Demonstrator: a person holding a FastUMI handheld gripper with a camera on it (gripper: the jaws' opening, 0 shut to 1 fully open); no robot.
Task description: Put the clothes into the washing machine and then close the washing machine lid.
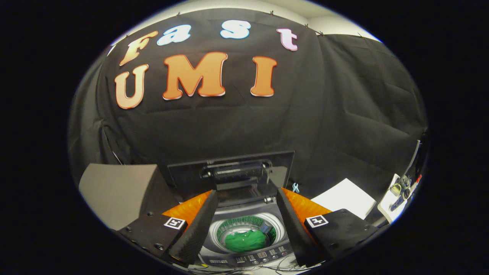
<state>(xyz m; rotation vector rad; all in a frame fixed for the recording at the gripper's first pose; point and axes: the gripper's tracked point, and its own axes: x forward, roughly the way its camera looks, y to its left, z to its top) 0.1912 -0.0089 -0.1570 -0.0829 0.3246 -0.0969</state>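
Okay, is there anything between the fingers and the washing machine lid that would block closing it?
Nothing visible does. The gripper is open and empty; the lid stands upright just beyond the fingers, above the drum where the green clothes lie.

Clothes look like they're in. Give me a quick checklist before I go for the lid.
1. Green garment inside the drum: ok, it lies within the tub.
2. Cloth hanging over the drum rim: ok, none seen.
3. Lid state: not ok yet, it stands upright behind the opening.
4. Gripper free: ok, fingers apart, holding nothing, above the washing machine.
5. Dark item beside the garment: cannot tell what it is.
6. Lid hinge path: cannot tell.
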